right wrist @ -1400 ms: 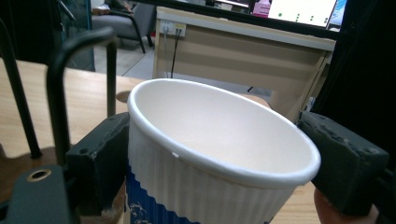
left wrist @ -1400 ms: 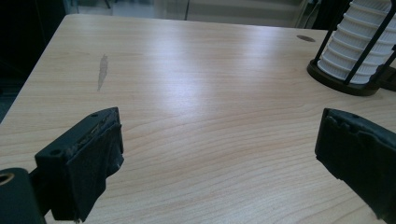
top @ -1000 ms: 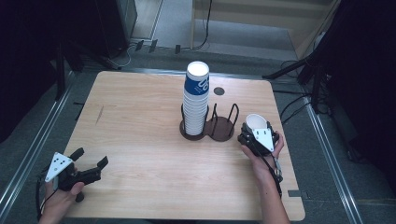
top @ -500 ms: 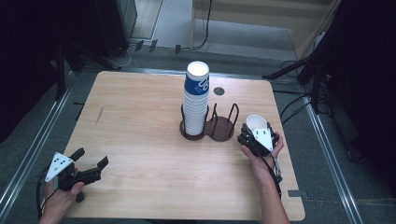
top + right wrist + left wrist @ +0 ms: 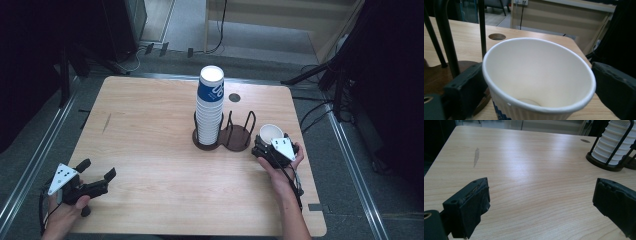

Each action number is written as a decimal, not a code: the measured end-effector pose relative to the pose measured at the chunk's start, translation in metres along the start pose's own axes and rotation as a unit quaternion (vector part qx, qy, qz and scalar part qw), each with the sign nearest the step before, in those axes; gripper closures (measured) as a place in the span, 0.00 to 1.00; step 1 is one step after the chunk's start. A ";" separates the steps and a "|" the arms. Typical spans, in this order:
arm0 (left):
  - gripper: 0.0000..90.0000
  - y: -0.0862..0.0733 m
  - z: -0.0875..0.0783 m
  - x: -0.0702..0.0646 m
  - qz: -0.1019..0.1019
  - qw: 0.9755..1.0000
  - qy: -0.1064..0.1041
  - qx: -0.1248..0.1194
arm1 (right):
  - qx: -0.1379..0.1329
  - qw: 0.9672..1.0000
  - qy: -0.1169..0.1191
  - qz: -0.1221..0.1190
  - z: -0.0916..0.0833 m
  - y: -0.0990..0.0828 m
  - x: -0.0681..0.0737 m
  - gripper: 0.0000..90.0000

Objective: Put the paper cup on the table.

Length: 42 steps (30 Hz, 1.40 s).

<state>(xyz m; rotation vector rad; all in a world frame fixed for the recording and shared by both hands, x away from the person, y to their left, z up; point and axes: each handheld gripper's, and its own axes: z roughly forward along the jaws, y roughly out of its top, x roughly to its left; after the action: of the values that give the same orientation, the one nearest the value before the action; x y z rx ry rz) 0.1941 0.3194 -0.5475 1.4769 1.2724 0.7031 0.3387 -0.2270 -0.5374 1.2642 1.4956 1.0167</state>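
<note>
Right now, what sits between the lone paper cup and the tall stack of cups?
In the high view, the empty half of the black wire holder stands between the lone cup and the stack.

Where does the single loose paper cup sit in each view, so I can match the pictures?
High view: the single paper cup stands right of centre, beside the black holder, at the right tongs.
Left gripper view: I cannot find it there; the cup stack is at the top right.
Right gripper view: it sits in the centre foreground, between the tongs' jaws.
Shared landmark: the round hole in the table.
</note>
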 end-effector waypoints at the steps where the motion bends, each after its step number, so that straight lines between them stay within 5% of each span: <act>1: 0.02 0.000 0.000 0.000 0.000 1.000 0.000 0.000 | 0.000 1.000 0.000 0.000 0.000 0.000 0.000 0.02; 22: 0.02 -0.001 0.001 -0.001 0.007 1.000 0.003 0.005 | -0.012 0.998 0.045 0.032 -0.026 0.006 -0.010 0.00; 42: 0.02 -0.003 0.002 -0.002 0.012 1.000 0.005 0.008 | -0.035 0.995 0.082 0.033 -0.075 0.015 -0.016 0.00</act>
<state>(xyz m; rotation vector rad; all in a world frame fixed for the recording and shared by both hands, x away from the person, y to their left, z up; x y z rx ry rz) 0.1946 0.3170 -0.5505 1.5055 1.2735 0.7186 0.2713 -0.2431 -0.5022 1.2113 1.5366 1.2319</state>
